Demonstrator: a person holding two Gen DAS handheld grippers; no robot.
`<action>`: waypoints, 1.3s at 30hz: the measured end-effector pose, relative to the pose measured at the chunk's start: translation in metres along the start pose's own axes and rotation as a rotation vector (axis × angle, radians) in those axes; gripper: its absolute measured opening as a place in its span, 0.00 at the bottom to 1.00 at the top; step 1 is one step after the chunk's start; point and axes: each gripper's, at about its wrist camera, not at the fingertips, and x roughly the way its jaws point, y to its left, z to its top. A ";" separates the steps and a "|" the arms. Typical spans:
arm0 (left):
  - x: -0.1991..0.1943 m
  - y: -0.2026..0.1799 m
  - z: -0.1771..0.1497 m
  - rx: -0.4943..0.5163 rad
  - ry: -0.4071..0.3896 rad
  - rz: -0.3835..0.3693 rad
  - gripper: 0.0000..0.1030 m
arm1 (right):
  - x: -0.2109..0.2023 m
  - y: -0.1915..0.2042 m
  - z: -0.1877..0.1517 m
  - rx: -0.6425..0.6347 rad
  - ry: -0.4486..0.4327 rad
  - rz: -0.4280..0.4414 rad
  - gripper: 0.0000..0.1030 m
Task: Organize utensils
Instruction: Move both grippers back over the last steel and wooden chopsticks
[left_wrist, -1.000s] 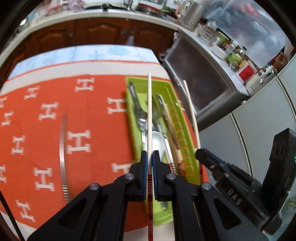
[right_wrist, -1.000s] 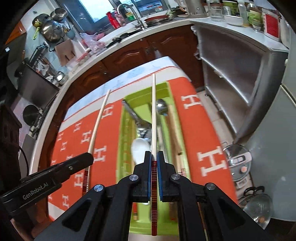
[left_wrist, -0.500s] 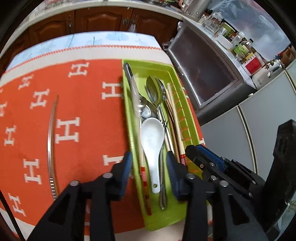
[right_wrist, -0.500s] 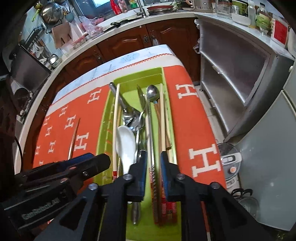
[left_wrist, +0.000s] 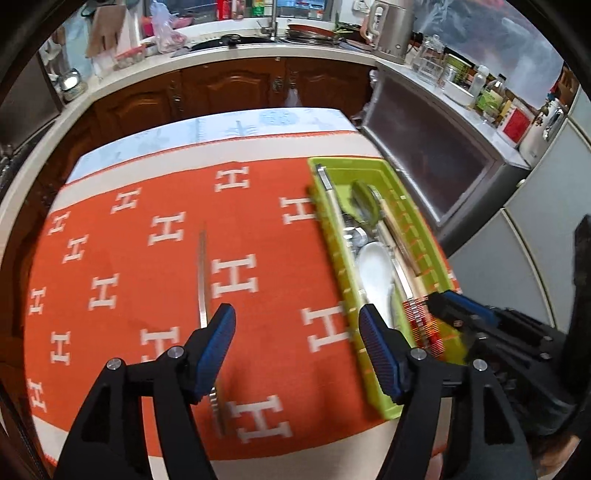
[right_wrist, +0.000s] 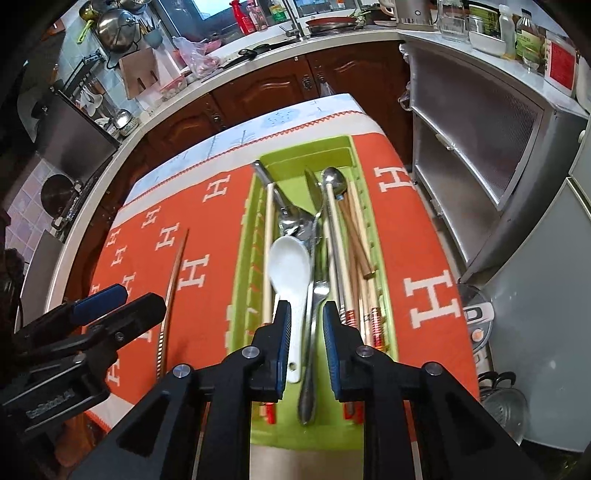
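Green utensil tray (right_wrist: 255, 206), nearly filled
One metal chopstick (left_wrist: 202, 280) left mid-cloth; my left gripper (left_wrist: 297, 325) just opened wide, right gripper (right_wrist: 304, 325) narrowly parted, both empty.

Bright, even indoor light; left view motion-blurred, fisheye edges bent dark

- Kitchen. Pale countertop (right_wrist: 295, 40) runs along the far wall and turns down the right side.
- Dark wood cabinet doors (left_wrist: 229, 88) below it, with arched panels and metal pulls.
- Window (right_wrist: 218, 5) over the sink area gives daylight; tap (right_wrist: 293, 22) just below it.
- Pots (right_wrist: 114, 26) hang against blue wall tiles (right_wrist: 74, 51), far left.
- Metal cabinet (right_wrist: 480, 155) with frosted panels on the right, jars and bottles (right_wrist: 491, 29) on top.
- Table under an orange H-patterned cloth (left_wrist: 122, 258).
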 end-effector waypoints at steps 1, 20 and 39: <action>-0.001 0.005 -0.002 -0.003 0.000 0.010 0.66 | -0.002 0.005 -0.002 -0.007 -0.003 0.000 0.17; 0.002 0.064 -0.037 -0.069 0.017 0.104 0.67 | 0.002 0.078 -0.025 -0.130 0.059 0.062 0.19; 0.018 0.111 -0.053 -0.108 0.054 0.129 0.69 | 0.060 0.130 -0.034 -0.205 0.164 0.090 0.19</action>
